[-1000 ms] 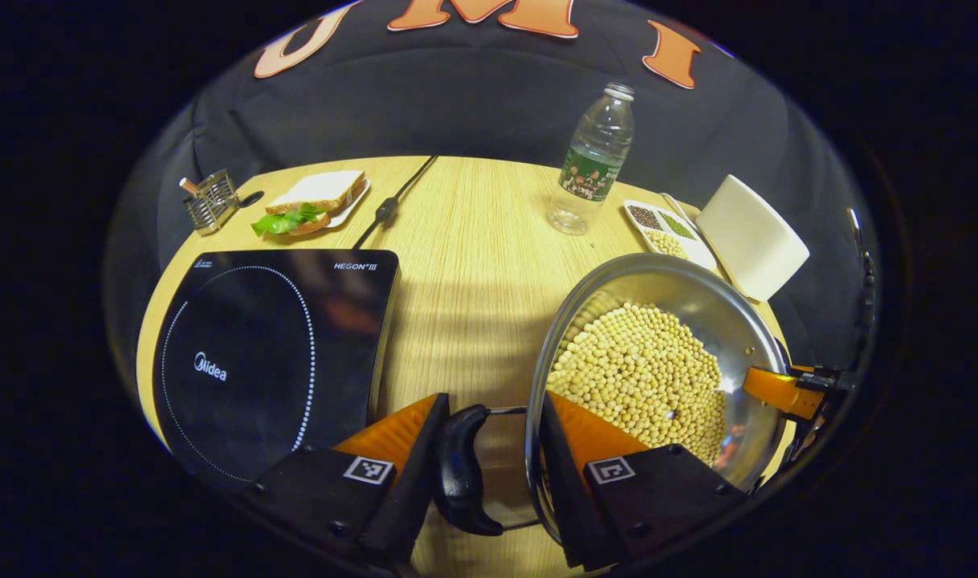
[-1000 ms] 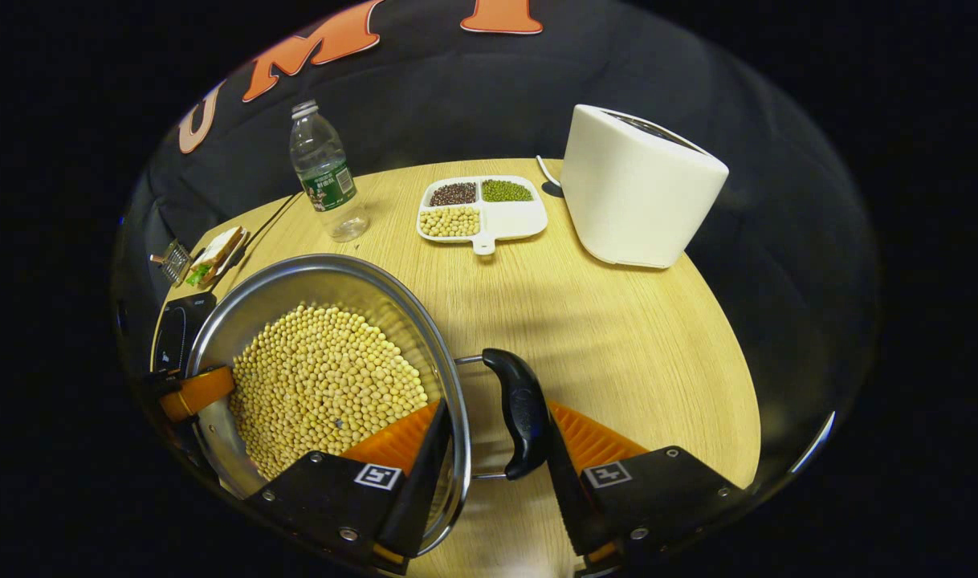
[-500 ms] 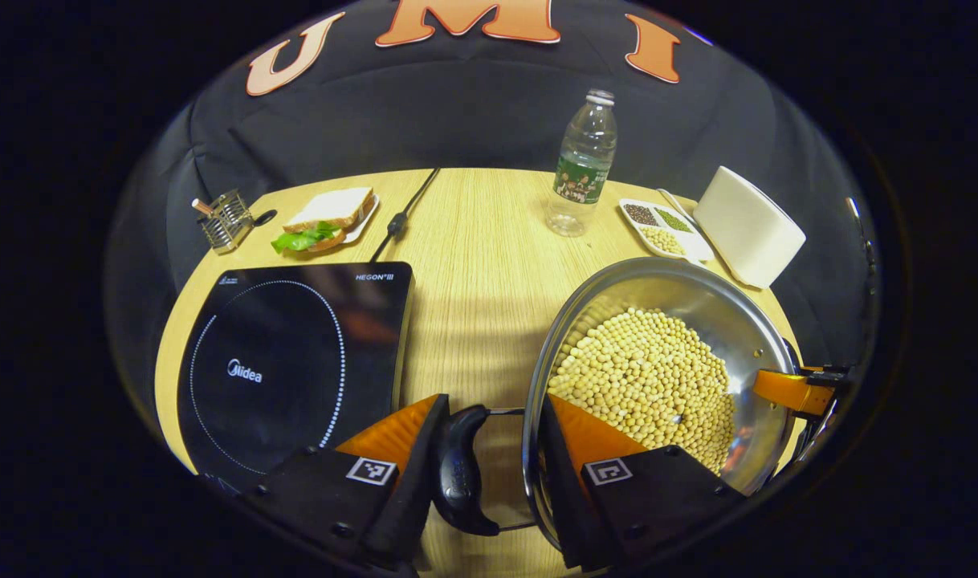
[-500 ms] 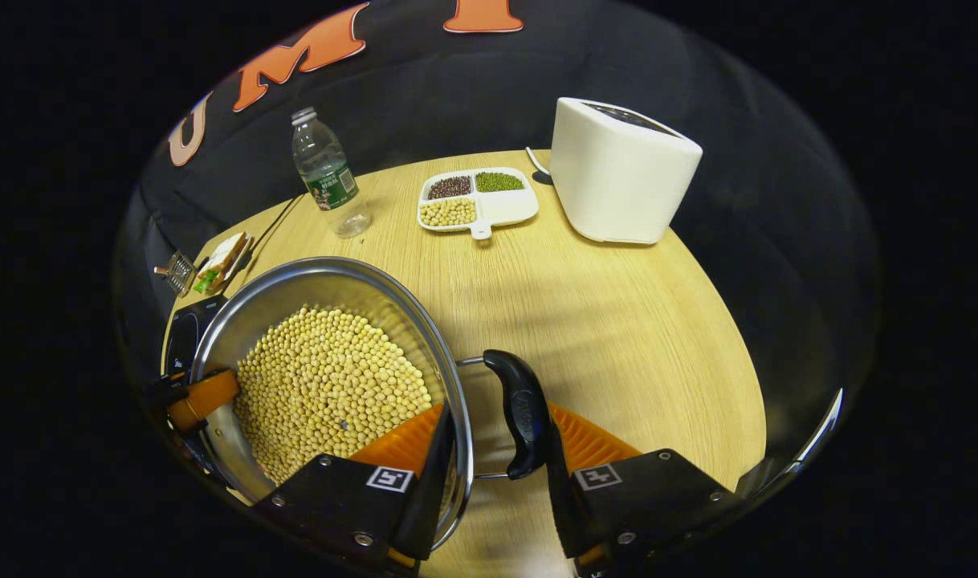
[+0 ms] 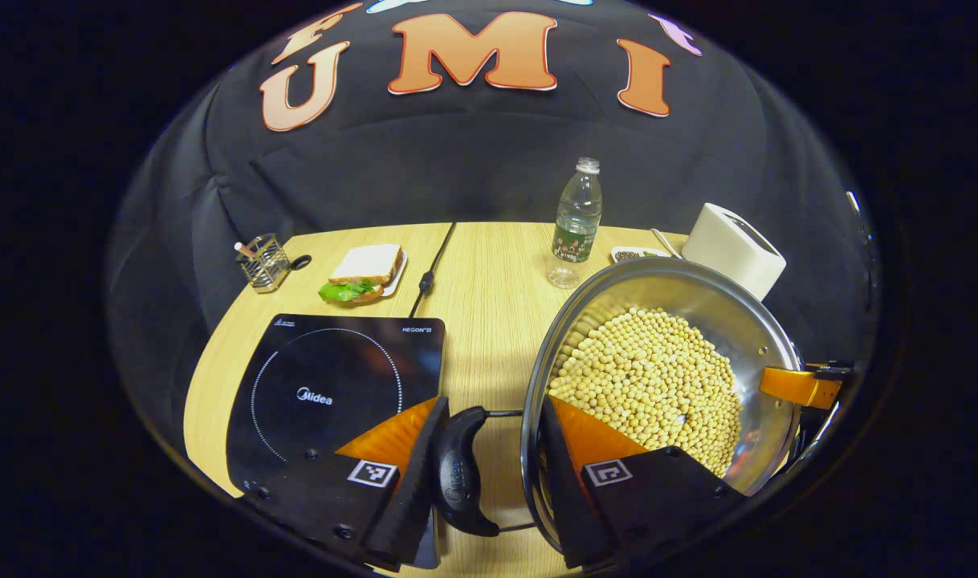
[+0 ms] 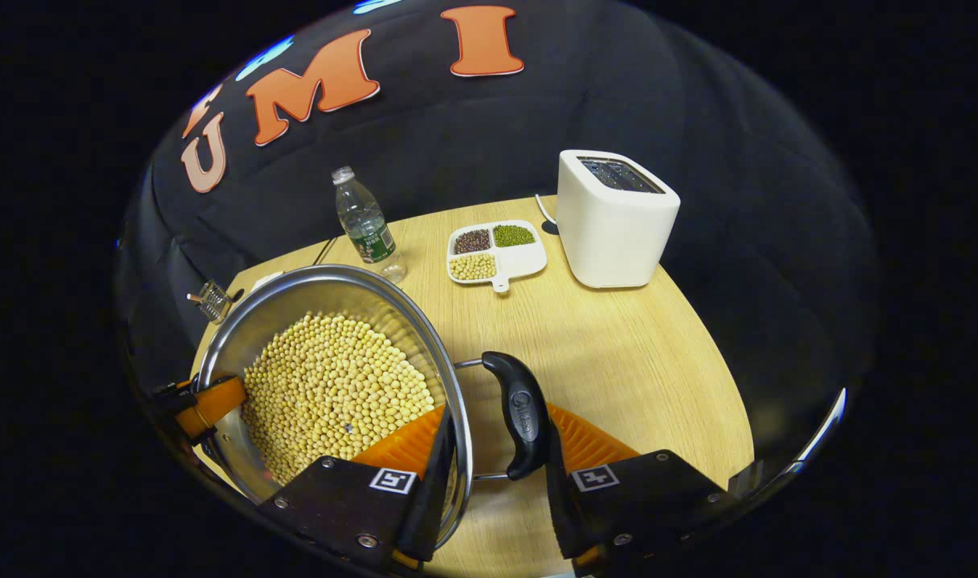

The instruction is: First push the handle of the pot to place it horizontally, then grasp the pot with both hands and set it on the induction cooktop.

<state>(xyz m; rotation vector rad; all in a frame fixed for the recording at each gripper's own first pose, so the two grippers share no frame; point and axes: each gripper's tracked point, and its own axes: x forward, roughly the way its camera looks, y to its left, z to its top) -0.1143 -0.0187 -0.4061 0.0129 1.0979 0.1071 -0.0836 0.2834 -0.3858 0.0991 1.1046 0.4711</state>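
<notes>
The round stainless-steel pot (image 5: 682,321), filled with pale yellow soybeans (image 5: 649,381), sits at lower right of the left gripper view and lower left of the right gripper view, carried between the two grippers, and from how small the table looks beneath it I judge it is lifted clear. The left gripper (image 5: 489,474) straddles one side of the pot: one finger reaches inside the wall, the other presses the outer face of the curved black side handle (image 5: 457,474), so its narrow jaws clamp handle and rim together. The right gripper (image 6: 497,466) mirrors this on the opposite side, one finger inside the rim and the other against its own black side handle (image 6: 521,413). Gripping both handles this way keeps the heavy, bean-laden pot level, and both handles lie flat, so the pushing step looks done. In the left gripper view the far gripper's finger (image 5: 798,385) shows at the pot's right edge. The flat black glass induction cooktop (image 5: 336,385) lies at lower left of that view on the round light wooden table (image 5: 489,305), beside the pot but not under it, so I judge the carry towards it is under way. Tilting would spill beans.
</notes>
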